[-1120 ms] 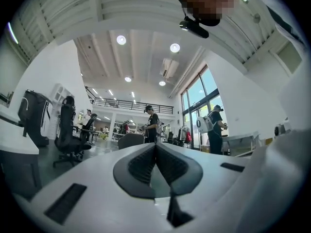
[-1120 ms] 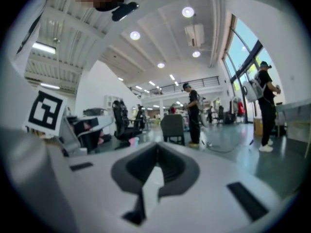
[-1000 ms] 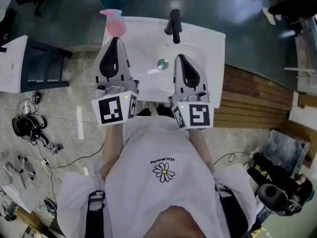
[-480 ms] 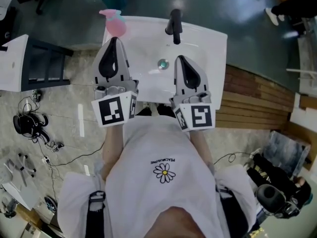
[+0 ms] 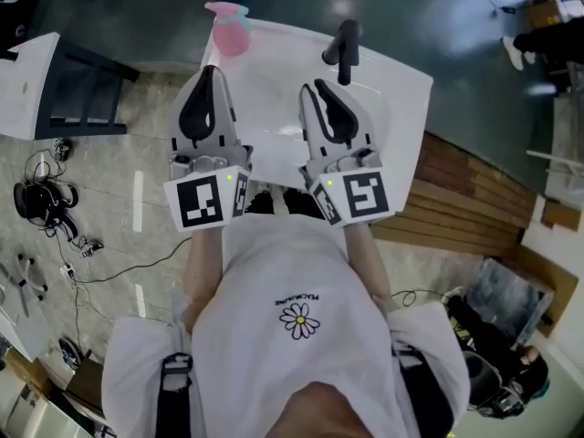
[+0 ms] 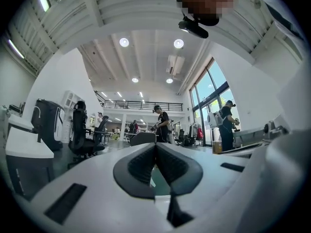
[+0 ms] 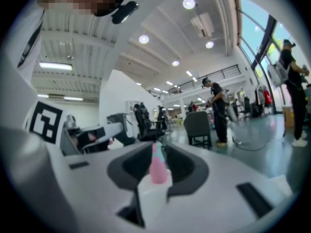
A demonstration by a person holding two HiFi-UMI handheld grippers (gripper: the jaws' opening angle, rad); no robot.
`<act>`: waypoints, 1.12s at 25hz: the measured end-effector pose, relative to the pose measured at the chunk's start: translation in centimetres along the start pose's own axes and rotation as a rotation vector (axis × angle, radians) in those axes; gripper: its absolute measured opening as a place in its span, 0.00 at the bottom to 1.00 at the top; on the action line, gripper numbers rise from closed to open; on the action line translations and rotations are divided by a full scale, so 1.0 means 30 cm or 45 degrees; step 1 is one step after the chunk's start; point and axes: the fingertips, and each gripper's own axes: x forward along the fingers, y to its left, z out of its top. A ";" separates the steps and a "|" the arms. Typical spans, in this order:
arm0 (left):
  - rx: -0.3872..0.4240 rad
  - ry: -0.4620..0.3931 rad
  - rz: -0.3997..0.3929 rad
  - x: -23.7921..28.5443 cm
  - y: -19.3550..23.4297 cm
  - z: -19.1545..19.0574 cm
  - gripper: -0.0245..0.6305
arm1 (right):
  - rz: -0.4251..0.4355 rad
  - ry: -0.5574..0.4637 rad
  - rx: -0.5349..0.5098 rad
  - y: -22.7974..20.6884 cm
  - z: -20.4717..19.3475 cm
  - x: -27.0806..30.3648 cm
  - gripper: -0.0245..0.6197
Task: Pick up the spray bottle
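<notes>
White sink (image 5: 394,82): pink spray bottle (image 5: 230,27) on its 11 o'clock corner. My left tongs (image 5: 208,71) pressed together; right tongs (image 5: 311,88) just cracking apart, empty.

Glossy dark floor (image 5: 465,16) (wood planks (image 5: 474,185) alongside)

Large open lab or test hall.

Left gripper view:
- high white ceiling, round lights (image 6: 124,42) upper centre
- mezzanine railing (image 6: 143,105) mid-frame
- tall windows (image 6: 214,89) at right
- office chairs (image 6: 82,130) at left
- people (image 6: 163,120) standing about

Head view:
- freestanding washbasin (image 5: 392,108) at top
- loose cables (image 5: 80,243) on floor at left
- wooden planks (image 5: 474,199) at right
</notes>
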 end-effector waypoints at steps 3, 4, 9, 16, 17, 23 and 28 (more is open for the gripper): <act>0.018 0.002 0.017 -0.013 0.026 -0.003 0.07 | 0.086 0.011 0.008 0.044 -0.006 0.074 0.32; 0.021 0.005 0.027 -0.018 0.035 -0.006 0.07 | 0.104 0.023 0.000 0.053 -0.014 0.098 0.34; 0.023 0.022 0.070 -0.024 0.088 -0.030 0.07 | 0.153 0.089 0.048 0.068 -0.082 0.225 0.44; 0.037 0.056 0.099 -0.035 0.165 -0.086 0.07 | 0.237 0.192 -0.056 0.071 -0.195 0.440 0.47; 0.028 0.066 0.108 -0.036 0.178 -0.097 0.07 | 0.243 0.200 -0.059 0.068 -0.209 0.467 0.48; 0.032 0.124 0.132 -0.047 0.230 -0.165 0.07 | 0.309 0.256 -0.071 0.063 -0.287 0.602 0.50; 0.009 0.169 0.132 -0.055 0.256 -0.220 0.07 | 0.341 0.312 -0.070 0.050 -0.356 0.704 0.53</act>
